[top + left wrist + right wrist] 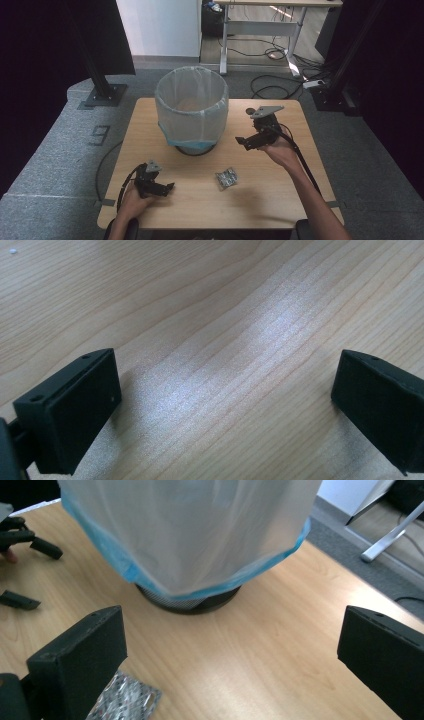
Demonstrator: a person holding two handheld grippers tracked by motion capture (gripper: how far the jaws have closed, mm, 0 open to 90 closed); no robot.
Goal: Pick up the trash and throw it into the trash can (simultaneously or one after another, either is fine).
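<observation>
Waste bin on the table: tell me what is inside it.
A pale plastic liner lines the bin, folded over its rim. Through its mouth the liner looks bare, though its translucent wall blurs the bottom.

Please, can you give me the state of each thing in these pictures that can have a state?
left gripper: open, low over the table, holding nothing.
right gripper: open, held above the table, holding nothing.
waste bin: upright, lined with a translucent bag, top open.
silver blister pack: lying flat on the table, untouched.
</observation>
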